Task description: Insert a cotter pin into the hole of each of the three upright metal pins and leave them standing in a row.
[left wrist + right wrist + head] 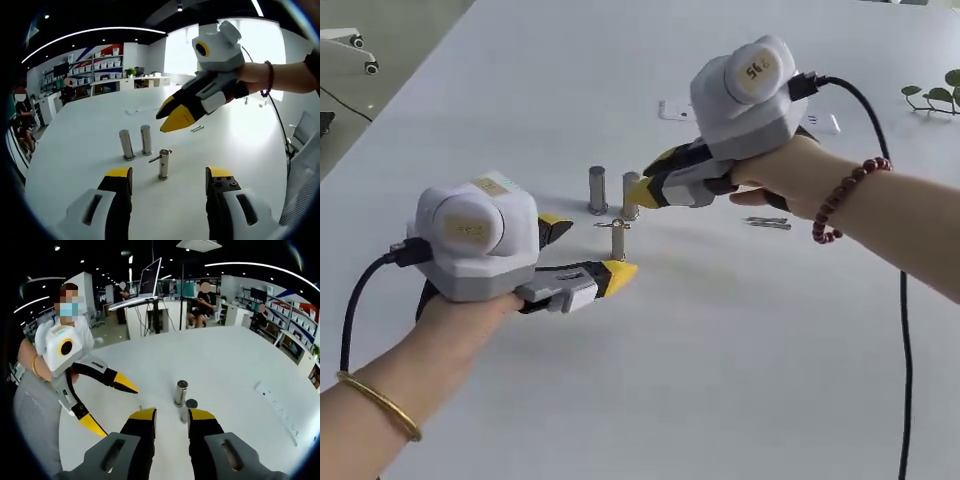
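Note:
Three upright metal pins stand mid-table. The nearest pin (618, 240) (163, 164) has a cotter pin (612, 224) (159, 157) through its top. The two behind it (597, 190) (631, 195) (126, 145) (146, 140) stand bare. My right gripper (645, 185) (162, 114) (172, 415) hovers just right of the bare pair, jaws close together with a narrow gap and nothing seen between them. In its own view one pin (180, 392) rises just past the jaws. My left gripper (588, 252) (170, 175) is open, just short of the cottered pin.
Loose cotter pins (768, 222) lie on the white table (720, 340) to the right of the pins. A power strip (280, 405) and a small plant (932, 98) sit at the far right. Cables trail from both grippers.

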A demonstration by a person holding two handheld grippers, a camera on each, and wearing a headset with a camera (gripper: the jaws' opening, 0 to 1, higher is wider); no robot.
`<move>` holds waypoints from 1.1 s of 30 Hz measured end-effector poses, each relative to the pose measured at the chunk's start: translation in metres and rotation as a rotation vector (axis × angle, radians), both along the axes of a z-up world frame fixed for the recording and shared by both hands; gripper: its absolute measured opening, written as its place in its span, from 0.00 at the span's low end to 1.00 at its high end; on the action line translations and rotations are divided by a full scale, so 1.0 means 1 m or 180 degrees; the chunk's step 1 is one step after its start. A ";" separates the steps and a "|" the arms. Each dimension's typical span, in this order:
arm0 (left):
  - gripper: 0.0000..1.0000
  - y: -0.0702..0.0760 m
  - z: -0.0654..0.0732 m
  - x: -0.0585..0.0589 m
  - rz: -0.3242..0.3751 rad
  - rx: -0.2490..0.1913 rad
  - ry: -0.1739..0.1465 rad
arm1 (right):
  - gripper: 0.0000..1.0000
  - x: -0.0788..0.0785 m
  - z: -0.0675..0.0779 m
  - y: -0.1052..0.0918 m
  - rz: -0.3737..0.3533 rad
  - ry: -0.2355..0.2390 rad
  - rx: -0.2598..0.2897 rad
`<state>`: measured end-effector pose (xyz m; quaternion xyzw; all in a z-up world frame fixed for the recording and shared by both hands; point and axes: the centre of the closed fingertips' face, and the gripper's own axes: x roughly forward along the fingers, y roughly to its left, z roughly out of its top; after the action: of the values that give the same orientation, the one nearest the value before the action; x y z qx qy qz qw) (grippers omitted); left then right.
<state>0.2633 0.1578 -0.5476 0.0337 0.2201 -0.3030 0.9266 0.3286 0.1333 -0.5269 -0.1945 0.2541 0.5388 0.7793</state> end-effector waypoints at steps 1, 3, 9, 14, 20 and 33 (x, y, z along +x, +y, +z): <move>0.61 0.000 0.001 -0.001 -0.0001 -0.0007 0.0005 | 0.20 0.001 -0.001 0.000 -0.0002 -0.0027 -0.0001; 0.65 -0.001 0.003 -0.003 -0.0003 -0.0022 0.0016 | 0.21 0.002 -0.003 0.000 -0.0015 -0.0043 0.0010; 0.72 -0.003 0.011 -0.012 -0.0050 -0.0049 0.0010 | 0.22 0.012 -0.008 0.002 -0.0182 -0.0033 0.0126; 0.77 -0.003 0.017 -0.016 -0.0081 -0.0047 0.0000 | 0.23 0.017 -0.017 0.005 -0.0274 -0.0012 0.0151; 0.80 -0.002 0.013 -0.019 -0.0092 -0.0038 0.0061 | 0.23 0.020 -0.022 0.010 -0.0400 0.0044 0.0286; 0.88 -0.004 0.013 -0.022 -0.0037 -0.0039 0.0051 | 0.17 0.031 -0.034 0.012 -0.0560 0.0124 0.0444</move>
<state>0.2414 0.1542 -0.5344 0.0268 0.2254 -0.3100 0.9232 0.3592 0.1456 -0.5614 -0.1063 0.2472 0.4884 0.8301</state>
